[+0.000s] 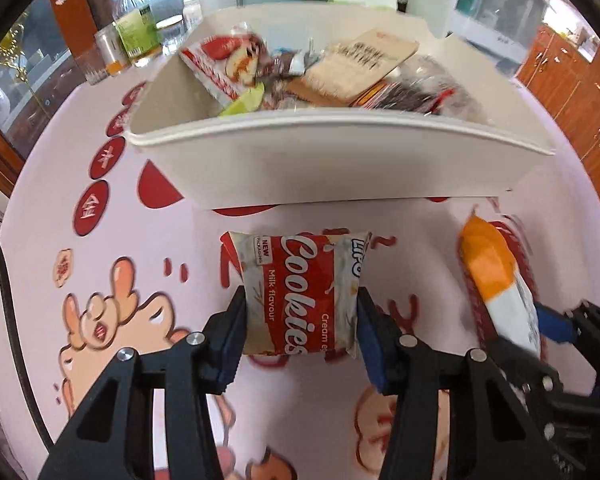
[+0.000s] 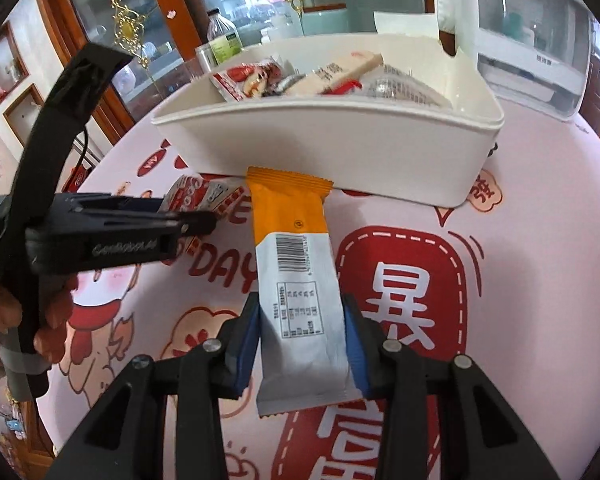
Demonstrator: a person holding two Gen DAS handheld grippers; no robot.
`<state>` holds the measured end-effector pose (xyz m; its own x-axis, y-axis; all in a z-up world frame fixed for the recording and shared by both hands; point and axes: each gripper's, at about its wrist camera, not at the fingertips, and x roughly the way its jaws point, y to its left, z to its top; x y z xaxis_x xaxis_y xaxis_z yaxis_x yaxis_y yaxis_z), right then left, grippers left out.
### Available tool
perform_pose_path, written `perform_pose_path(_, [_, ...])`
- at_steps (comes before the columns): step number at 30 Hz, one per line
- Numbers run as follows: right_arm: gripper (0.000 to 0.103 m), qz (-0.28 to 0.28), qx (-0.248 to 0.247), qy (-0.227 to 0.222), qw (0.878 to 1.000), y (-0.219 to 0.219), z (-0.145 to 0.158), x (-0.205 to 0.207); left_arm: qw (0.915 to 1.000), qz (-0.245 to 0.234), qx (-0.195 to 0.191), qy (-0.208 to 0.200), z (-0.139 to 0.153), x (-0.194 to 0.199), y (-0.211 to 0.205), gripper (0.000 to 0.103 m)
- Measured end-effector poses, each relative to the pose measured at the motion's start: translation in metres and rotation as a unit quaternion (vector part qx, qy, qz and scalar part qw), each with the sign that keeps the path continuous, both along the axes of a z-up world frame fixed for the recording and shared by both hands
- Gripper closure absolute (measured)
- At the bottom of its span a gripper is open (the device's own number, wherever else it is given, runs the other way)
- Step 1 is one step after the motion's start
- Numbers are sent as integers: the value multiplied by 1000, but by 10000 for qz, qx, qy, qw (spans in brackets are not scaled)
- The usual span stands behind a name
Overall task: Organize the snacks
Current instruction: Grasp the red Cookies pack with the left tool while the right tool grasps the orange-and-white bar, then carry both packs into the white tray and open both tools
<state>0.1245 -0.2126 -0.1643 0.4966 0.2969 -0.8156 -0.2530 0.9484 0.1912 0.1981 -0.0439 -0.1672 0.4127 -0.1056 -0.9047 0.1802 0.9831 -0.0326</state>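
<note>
A red and white "Cookies" cream packet [image 1: 304,264] is clamped between the blue pads of my left gripper [image 1: 302,304], just in front of the white bin [image 1: 340,168]. My right gripper [image 2: 301,308] is shut on an orange and white snack bar [image 2: 290,220] whose orange end points at the bin's [image 2: 340,148] front wall. The bin holds several wrapped snacks. In the left wrist view the bar [image 1: 492,276] and the right gripper [image 1: 536,336] show at the right. In the right wrist view the left gripper [image 2: 188,216] and the cookie packet [image 2: 198,194] show at the left.
A pink tablecloth [image 2: 520,240] with red cartoon prints covers the round table. Behind the bin stand a green-labelled bottle [image 1: 134,24], a can [image 1: 108,46] and a white appliance [image 2: 532,40]. A hand [image 2: 52,312] grips the left gripper's handle. Wooden cabinets lie beyond.
</note>
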Motion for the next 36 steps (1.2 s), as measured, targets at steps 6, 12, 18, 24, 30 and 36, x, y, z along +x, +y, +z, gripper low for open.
perform_pose_path(6, [64,-120,179,-394,9990,0,38,-14,9978,-157,-195,-608,68,-24,4,54])
perform_pose_path(12, [64,-287,363,-1022,9937,2,102,-12,9876,-402,-255,-1493,160,-19,0,54])
perform_pose_path(18, [64,-642,501,-1561,9844,-3,176,20,9753,-486,-110,-2153,229,11,-8,54])
perform_pose_path(24, [63,-1207,342,-1682,9777,-10,229,75,9705,-273,-33,-2394,271,56,-14,54])
perform_pose_path(30, [63,-1460,84,-1651,9754,-8,247,125,9728,-15,-108,-2313,268,101,-12,54])
perform_pose_path(36, [62,-1445,-379,-1496,9774,3,233,166,9780,20,-32,-2088,235,133,-17,54])
